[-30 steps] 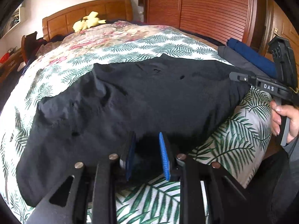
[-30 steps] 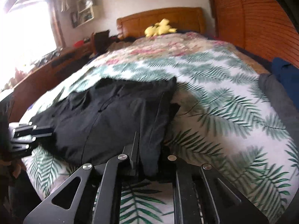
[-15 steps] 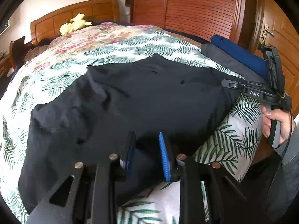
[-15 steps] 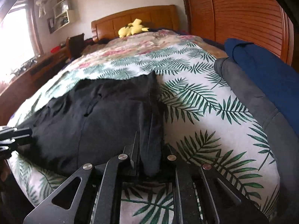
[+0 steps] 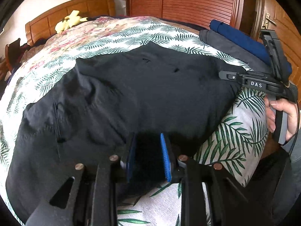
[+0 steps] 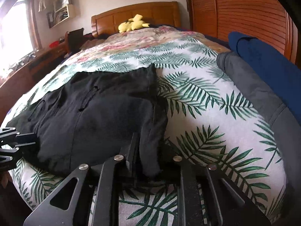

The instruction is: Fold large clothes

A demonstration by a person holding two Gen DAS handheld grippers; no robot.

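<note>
Palm-leaf bedding covers the bed (image 6: pixel 207 98) beneath both tools. Left gripper (image 5: pixel 148 156) jaws clench the near hem of the black garment (image 5: pixel 131 94); right gripper (image 6: pixel 148 158) jaws pinch its right edge. Beyond the garment lie folded grey clothes (image 6: pixel 250 86), blue clothes (image 6: pixel 263 60) and a yellow plush toy (image 6: pixel 132 25).

Black garment (image 5: pixel 131 94) on leaf-print bed (image 6: pixel 207 113)
</note>
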